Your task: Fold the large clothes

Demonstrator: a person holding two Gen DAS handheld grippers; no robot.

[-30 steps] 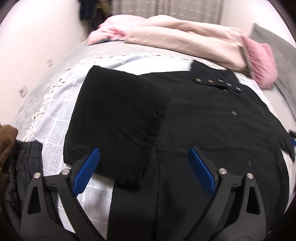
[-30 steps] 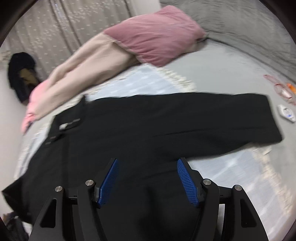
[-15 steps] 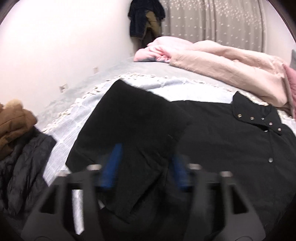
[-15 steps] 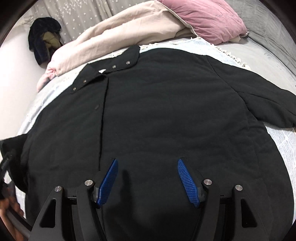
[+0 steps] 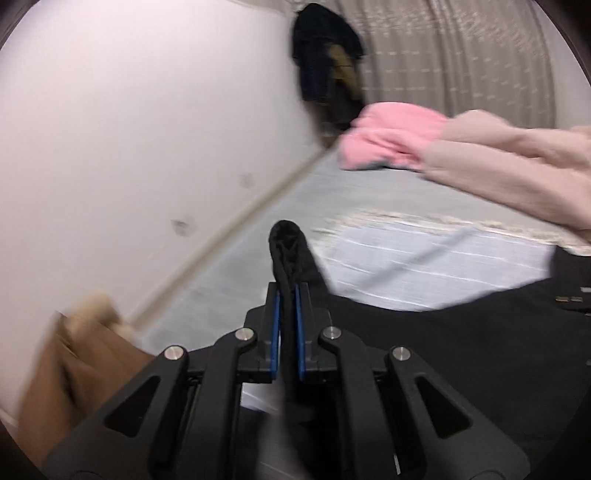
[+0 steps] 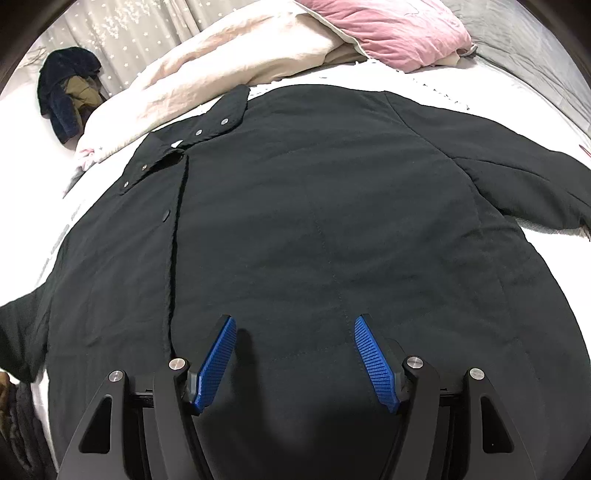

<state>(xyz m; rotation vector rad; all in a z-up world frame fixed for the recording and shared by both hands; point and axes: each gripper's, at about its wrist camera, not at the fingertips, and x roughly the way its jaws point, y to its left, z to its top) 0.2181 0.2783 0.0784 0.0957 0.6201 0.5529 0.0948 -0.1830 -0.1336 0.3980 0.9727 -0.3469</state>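
A large black jacket (image 6: 314, 221) with metal snaps lies spread front-up on the bed, collar toward the pillows. Its right sleeve (image 6: 524, 184) stretches out to the right. My right gripper (image 6: 293, 325) is open and hovers just above the jacket's lower body, empty. My left gripper (image 5: 286, 291) is shut on a fold of the jacket's left sleeve (image 5: 290, 247), which sticks up between the blue pads. The rest of the jacket (image 5: 461, 332) trails off to the right in the left wrist view.
A beige duvet (image 6: 229, 70) and pink pillow (image 6: 399, 29) lie at the head of the bed. A pale blue fringed blanket (image 5: 424, 258) lies under the jacket. A brown coat (image 5: 74, 362) sits at the left. Dark clothes (image 6: 68, 88) hang by the curtain. A white wall runs along the left.
My left gripper has closed on the folded left sleeve and lifted it, swinging toward the wall. My right gripper has moved in over the jacket's body and stays open.
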